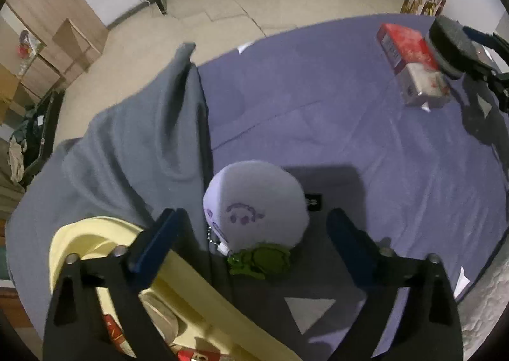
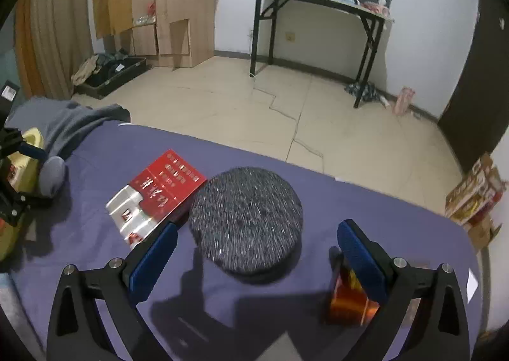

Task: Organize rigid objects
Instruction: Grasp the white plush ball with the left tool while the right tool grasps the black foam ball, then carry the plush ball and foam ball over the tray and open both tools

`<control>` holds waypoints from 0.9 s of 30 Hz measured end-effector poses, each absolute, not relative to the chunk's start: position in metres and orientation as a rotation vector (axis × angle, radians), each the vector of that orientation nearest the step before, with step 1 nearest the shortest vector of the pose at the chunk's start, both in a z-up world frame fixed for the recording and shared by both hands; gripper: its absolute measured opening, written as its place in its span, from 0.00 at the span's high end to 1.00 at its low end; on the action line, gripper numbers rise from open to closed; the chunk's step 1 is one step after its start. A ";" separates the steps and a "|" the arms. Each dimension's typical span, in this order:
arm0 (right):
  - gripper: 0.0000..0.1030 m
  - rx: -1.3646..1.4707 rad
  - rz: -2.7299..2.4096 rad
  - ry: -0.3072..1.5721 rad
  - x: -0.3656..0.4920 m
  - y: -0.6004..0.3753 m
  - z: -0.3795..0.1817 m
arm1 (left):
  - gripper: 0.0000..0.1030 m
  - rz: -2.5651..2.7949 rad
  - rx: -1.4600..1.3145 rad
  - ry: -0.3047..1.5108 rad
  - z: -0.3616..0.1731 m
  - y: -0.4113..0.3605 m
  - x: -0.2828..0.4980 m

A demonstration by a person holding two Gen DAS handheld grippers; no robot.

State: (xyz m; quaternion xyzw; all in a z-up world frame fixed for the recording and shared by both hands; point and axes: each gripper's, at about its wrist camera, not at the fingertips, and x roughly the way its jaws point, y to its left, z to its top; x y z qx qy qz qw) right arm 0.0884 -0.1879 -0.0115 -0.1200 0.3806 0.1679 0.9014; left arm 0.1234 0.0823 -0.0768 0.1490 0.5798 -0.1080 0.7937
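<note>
Left gripper (image 1: 254, 240) sits lowest in its own view, jaws spread, the white plush ball (image 1: 256, 205) between them with gaps on both sides, no pad touching. Green tag (image 1: 261, 260) lies under the ball. Yellow tub (image 1: 95, 252) touches the left finger's side and holds red items. Grey cloth (image 1: 143, 144) is bunched beside it at the table's left edge. Purple cover (image 1: 350, 144) is bare between ball and red box (image 1: 410, 58) (plenty of room there).

Right gripper (image 2: 257, 252) also has its jaws wide apart, around the dark round puck (image 2: 246, 221) but clear of it. Red box lies just left of the puck, amber tape roll (image 2: 350, 300) behind the right finger. Far table edge runs close behind the puck, with floor beyond.
</note>
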 end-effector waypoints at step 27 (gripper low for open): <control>0.35 -0.219 0.582 0.638 -0.003 -0.103 0.099 | 0.44 -0.156 -0.122 1.010 0.050 0.195 -0.006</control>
